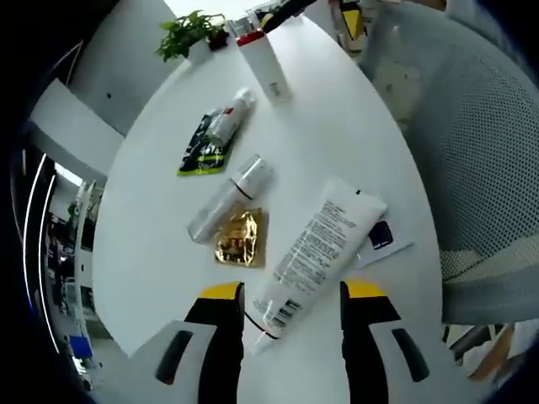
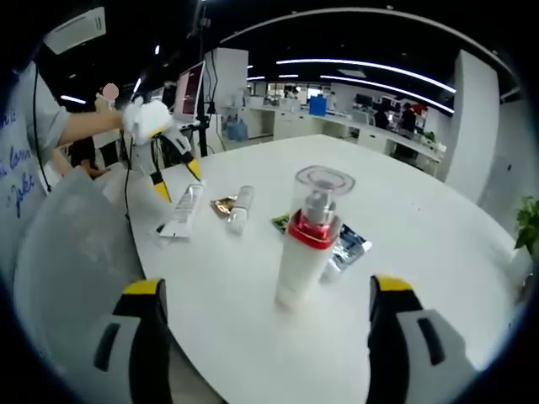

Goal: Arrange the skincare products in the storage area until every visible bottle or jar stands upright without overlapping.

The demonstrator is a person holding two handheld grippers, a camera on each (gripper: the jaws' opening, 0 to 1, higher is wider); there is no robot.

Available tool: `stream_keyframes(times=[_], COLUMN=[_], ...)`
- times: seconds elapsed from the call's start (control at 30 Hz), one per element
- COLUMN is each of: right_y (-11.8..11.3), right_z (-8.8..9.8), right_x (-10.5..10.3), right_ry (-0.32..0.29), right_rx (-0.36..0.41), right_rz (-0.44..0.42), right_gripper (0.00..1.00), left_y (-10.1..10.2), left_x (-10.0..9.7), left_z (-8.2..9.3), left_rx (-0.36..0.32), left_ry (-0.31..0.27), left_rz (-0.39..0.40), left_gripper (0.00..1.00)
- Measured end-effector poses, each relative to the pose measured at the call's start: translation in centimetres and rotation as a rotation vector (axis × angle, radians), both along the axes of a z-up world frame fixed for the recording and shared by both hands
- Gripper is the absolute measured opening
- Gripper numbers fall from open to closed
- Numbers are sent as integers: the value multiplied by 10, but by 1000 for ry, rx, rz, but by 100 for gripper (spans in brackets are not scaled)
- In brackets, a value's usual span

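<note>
On the white table [image 1: 354,109], a white tube [image 1: 316,248] is seen lying flat in the left gripper view, its capped end reaching between the jaws of the left hand-held gripper [image 1: 292,328]. The jaws are held wide apart and nothing is gripped; whether the tube's cap is touched by the left jaw cannot be told. A gold sachet [image 1: 240,238] is laid just beside the tube, and a silver bottle [image 1: 229,198] lies on its side touching the sachet's upper edge. A card with a dark patch [image 1: 383,240] is partly covered by the tube's wide end. Farther off, a green and black packet [image 1: 202,145] is seen with a small clear bottle [image 1: 229,118] lying across it. Beyond these, a white pump bottle [image 1: 265,63] with a red collar is stood upright, near a potted plant [image 1: 189,34] at the table's far edge. A mesh chair [image 1: 472,143] is placed beside the table.

In the right gripper view, the pump bottle [image 2: 307,240] is shown upright, with a clear cap, ahead of the right hand-held gripper [image 2: 265,337], whose jaws are spread wide and are well clear of it. The packet [image 2: 345,240] is partly hidden behind the bottle. The silver bottle [image 2: 242,206], the sachet [image 2: 223,204] and the tube [image 2: 185,210] are seen lying farther back, where the left hand-held gripper [image 2: 175,172] is held over them by a person's hand [image 2: 147,118].
</note>
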State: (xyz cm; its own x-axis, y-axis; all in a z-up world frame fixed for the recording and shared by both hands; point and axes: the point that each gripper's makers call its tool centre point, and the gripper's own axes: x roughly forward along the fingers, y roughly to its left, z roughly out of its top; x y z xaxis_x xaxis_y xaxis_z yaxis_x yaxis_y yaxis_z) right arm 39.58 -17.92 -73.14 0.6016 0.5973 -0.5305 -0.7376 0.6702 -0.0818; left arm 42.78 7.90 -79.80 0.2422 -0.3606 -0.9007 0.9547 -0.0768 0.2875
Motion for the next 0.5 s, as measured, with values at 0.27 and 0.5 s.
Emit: stream_keyframes(times=[0.27,0.5], right_y=[-3,-5], right_z=[-3,-6], right_x=[-3,-5], right_ry=[10,21], right_rx=[0,-6], right_rz=[-6,-5], right_gripper=[100,100], left_y=[-6,-5], left_x=[-4,-8], left_z=[-11,-21], left_rx=[51,115], left_ry=[33,61], left_rz=[-80,-173], left_gripper=[37,33])
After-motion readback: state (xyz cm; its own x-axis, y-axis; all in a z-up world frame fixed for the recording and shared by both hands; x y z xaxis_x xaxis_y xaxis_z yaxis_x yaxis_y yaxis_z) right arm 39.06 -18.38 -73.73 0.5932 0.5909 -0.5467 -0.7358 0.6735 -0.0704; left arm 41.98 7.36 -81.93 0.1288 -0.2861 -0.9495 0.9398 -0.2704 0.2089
